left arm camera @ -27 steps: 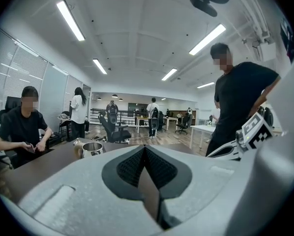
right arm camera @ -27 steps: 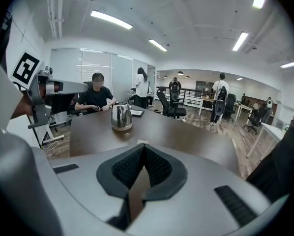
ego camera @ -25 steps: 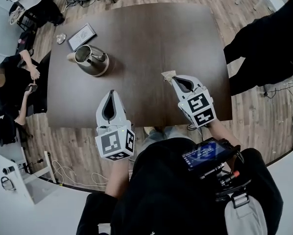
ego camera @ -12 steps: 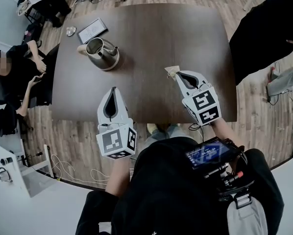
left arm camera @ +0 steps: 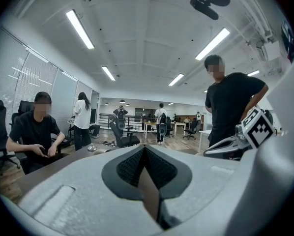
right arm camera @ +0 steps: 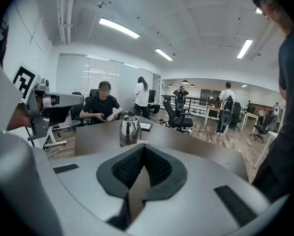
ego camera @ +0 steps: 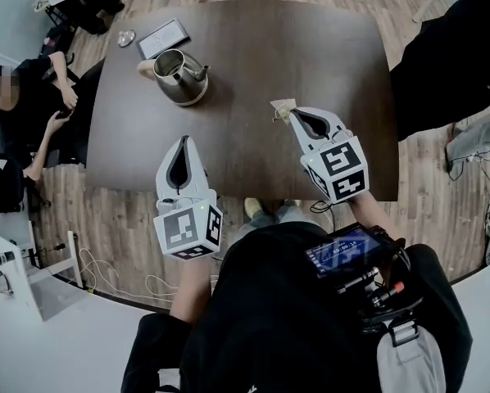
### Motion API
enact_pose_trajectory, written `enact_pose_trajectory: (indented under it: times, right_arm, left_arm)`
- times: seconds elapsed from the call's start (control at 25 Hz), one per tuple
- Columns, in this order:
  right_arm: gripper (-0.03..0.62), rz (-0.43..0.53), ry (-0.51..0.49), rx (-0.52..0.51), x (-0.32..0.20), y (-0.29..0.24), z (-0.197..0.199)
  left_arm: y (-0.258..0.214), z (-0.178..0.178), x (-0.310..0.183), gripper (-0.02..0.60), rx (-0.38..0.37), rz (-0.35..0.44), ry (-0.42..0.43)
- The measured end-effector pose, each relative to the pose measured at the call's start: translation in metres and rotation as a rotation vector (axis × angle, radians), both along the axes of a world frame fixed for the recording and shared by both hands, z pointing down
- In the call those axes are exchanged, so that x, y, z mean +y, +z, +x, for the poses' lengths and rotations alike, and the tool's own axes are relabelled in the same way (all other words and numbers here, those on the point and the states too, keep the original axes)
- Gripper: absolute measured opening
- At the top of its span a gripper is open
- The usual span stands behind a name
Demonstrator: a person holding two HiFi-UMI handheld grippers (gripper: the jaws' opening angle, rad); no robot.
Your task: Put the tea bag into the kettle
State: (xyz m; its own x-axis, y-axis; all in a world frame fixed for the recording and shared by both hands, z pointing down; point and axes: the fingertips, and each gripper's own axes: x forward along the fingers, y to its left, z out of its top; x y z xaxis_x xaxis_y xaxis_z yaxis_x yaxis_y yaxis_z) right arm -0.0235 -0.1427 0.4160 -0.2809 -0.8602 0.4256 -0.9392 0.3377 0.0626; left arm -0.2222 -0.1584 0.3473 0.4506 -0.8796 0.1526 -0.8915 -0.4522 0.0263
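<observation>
Left gripper (ego camera: pixel 183 142): white, smooth shell that narrows to a point; black ribbed pads inside.
Right gripper (ego camera: pixel 293 114): same white shell, same black pads.
Marker cubes: one white cube on each gripper, (ego camera: pixel 188 229) and (ego camera: pixel 337 167), with black square patterns on its faces.
Top (ego camera: pixel 269 326): black.
Chest monitor (ego camera: pixel 342 255): small black screen with bluish glow, on a black mount with a red button.
Strap (ego camera: pixel 405 346): grey, with a buckle.

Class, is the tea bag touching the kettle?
Apart. The head view shows bare tabletop between the tea bag and the kettle.
</observation>
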Motion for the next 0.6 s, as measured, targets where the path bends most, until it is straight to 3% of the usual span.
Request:
enact_pose_trajectory:
  times: [0.6]
  right_arm:
    - [0.006, 0.047, -0.017, 0.007, -0.022, -0.021, -0.031]
  left_arm:
    - [-0.003, -0.029, -0.013, 0.003, 0.008, 0.012, -0.013]
